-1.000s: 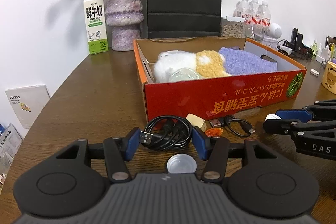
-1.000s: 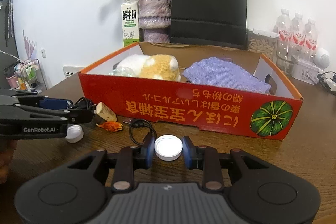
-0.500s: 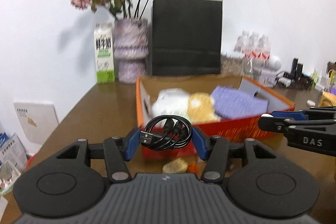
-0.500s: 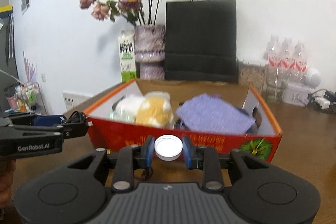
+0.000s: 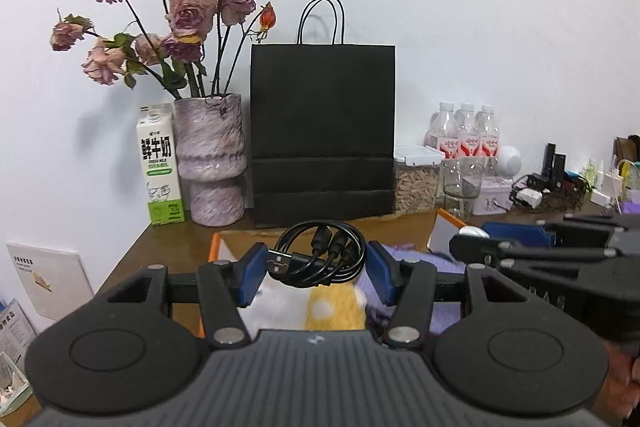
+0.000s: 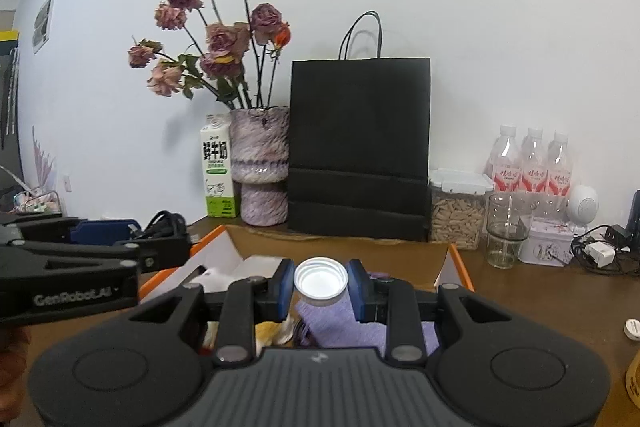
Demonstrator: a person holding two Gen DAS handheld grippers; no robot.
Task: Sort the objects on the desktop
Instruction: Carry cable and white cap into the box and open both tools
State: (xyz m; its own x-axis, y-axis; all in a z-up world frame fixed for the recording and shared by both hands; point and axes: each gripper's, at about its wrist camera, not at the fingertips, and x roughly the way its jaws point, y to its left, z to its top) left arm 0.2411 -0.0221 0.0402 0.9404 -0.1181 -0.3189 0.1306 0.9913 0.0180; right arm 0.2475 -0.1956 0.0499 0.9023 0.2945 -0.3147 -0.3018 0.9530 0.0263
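My left gripper (image 5: 318,273) is shut on a coiled black USB cable (image 5: 320,253), held in the air above the orange cardboard box (image 5: 216,241). My right gripper (image 6: 320,285) is shut on a white bottle cap (image 6: 320,277), also raised over the box (image 6: 454,255). Inside the box lie a purple knitted cloth (image 6: 344,319) and a white and yellow plush toy (image 5: 332,307). Each gripper shows at the edge of the other's view: the right gripper (image 5: 480,247) on the right, the left gripper (image 6: 160,243) on the left.
Behind the box stand a black paper bag (image 5: 322,135), a purple vase (image 5: 210,159) of dried roses and a milk carton (image 5: 160,165). Water bottles (image 6: 530,165), a glass (image 6: 506,229), a jar of pellets (image 6: 456,209) and cables crowd the back right. A small white cap (image 6: 632,329) lies on the table.
Both grippers rose from the tabletop with the cable and the cap held, and moved forward over the box. The box's red front and the small items on the table dropped out of view.
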